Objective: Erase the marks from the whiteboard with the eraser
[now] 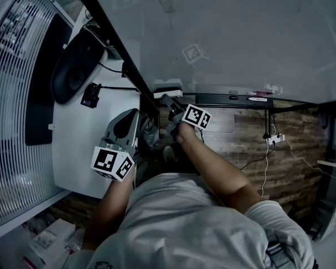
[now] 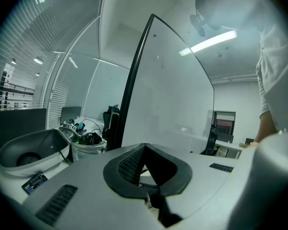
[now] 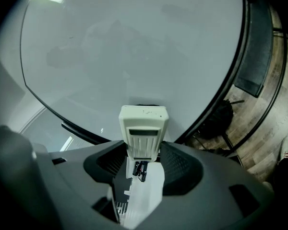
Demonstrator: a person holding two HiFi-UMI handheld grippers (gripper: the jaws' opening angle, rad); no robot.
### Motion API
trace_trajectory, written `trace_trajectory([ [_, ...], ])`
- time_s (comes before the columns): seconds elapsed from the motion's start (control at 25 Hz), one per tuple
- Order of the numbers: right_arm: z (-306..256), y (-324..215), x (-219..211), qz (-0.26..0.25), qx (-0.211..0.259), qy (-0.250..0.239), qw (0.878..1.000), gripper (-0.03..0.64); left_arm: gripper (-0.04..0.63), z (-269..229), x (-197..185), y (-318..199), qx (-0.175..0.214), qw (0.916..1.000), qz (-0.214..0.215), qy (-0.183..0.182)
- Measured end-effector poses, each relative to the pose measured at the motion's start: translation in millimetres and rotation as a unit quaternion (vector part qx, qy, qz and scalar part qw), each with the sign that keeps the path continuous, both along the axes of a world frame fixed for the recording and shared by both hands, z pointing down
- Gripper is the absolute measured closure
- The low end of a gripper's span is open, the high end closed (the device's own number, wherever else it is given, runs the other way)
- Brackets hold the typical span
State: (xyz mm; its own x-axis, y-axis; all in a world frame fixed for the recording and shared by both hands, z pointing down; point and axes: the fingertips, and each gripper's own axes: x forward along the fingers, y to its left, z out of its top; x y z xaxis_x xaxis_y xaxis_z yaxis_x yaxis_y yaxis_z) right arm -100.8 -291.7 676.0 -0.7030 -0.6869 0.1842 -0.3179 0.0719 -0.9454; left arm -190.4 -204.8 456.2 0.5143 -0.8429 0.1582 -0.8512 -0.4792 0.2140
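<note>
The whiteboard (image 1: 235, 32) fills the top of the head view and most of the right gripper view (image 3: 134, 47). I see only faint smudges and reflections on it, no distinct marks. A cream eraser (image 3: 143, 128) stands between the jaws of my right gripper (image 3: 143, 150), which is shut on it, with its far end against the board. In the head view the eraser (image 1: 168, 92) and right gripper (image 1: 169, 102) are at the board's lower left corner. My left gripper (image 1: 135, 119) hangs beside the desk, shut (image 2: 144, 148) with nothing held.
A white desk (image 1: 78, 144) at left carries a black round device (image 1: 73, 72) and a small black gadget (image 1: 91, 95). The board's tray (image 1: 235, 100) holds a marker (image 1: 257, 98). A power strip (image 1: 274, 140) with cables lies on the wooden floor.
</note>
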Motion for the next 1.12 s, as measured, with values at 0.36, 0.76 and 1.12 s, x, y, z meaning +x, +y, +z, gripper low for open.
trace_trajectory([
  [0.36, -64.9, 0.0, -1.8, 0.009, 0.043, -0.032, 0.999, 0.385, 0.589, -9.9, 10.2, 7.3, 0.013, 0.9998, 0.013, 0.009],
  [0.76, -96.5, -0.8, -1.0, 0.013, 0.075, -0.036, 0.996, 0.384, 0.589, -21.3, 16.1, 5.6, 0.028, 0.9992, 0.024, 0.017],
  [1.12, -63.2, -1.2, -1.6, 0.009, 0.055, -0.020, 0.998, 0.383, 0.589, -21.5, 8.4, 3.6, 0.025, 0.9996, 0.012, 0.008],
])
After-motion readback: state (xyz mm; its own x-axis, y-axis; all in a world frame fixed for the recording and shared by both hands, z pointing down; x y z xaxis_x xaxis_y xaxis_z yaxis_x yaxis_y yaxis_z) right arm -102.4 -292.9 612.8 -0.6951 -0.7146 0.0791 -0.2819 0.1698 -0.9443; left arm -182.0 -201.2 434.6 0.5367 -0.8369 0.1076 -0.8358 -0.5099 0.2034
